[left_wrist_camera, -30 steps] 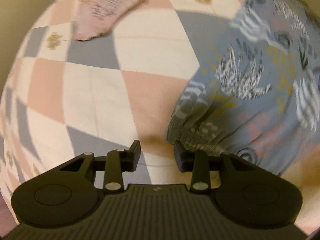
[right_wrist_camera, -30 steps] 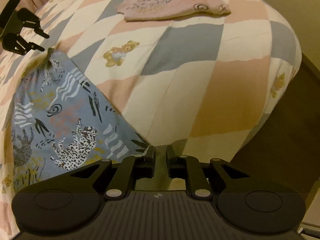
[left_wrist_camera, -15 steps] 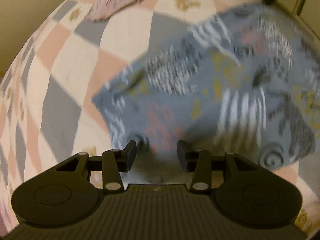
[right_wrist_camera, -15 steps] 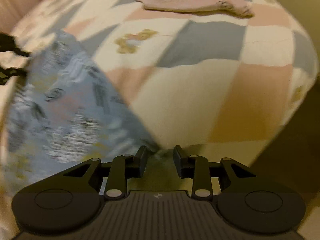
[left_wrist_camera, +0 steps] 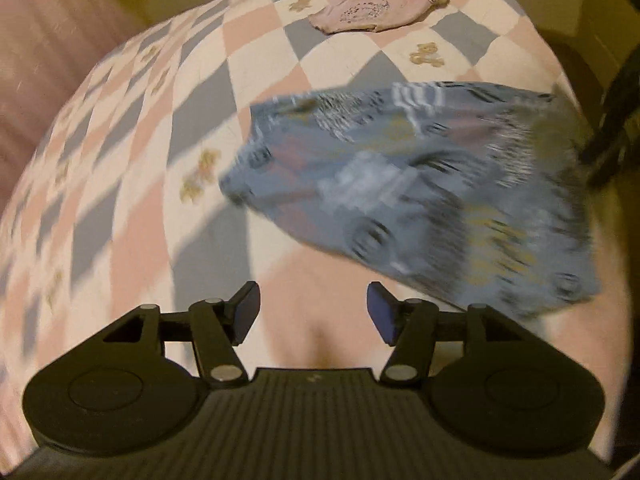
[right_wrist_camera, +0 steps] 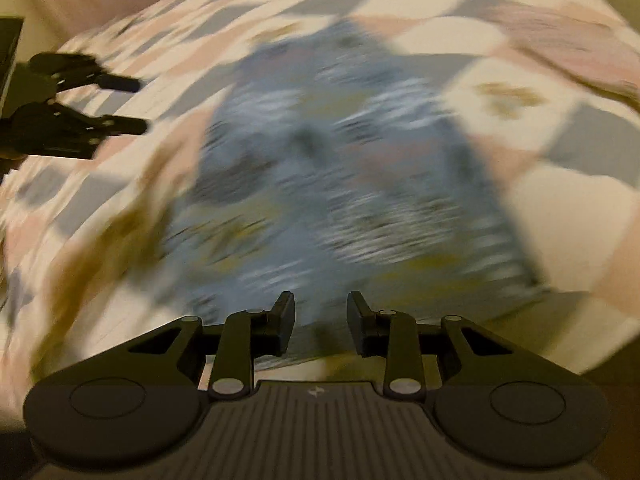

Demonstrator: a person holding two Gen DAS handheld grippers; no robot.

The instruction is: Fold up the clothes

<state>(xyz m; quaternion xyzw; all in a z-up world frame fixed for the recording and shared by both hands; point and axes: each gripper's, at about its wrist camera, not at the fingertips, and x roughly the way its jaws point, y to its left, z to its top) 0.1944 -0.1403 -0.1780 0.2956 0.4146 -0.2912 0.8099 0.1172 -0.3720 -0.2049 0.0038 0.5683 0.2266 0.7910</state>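
Observation:
A blue patterned garment (left_wrist_camera: 420,188) lies spread on the checkered bed, blurred by motion in both views (right_wrist_camera: 340,168). My left gripper (left_wrist_camera: 312,314) is open with nothing between its fingers, held back from the garment's near left edge. My right gripper (right_wrist_camera: 320,320) is open too, just over the garment's near edge, holding nothing. From the right wrist view the left gripper (right_wrist_camera: 128,104) shows at the far left, above the bed. A dark shape at the right edge of the left wrist view is the right gripper (left_wrist_camera: 612,132).
A folded pink garment (left_wrist_camera: 376,10) lies at the far end of the checkered quilt (left_wrist_camera: 132,184), also seen smeared at the upper right (right_wrist_camera: 568,48). A pink curtain (left_wrist_camera: 44,64) hangs left of the bed. The bed's edge drops off at right.
Both grippers have opened wider and pulled back from the blue garment, which now lies loose on the quilt. Both cameras swung, so the garment sits farther off.

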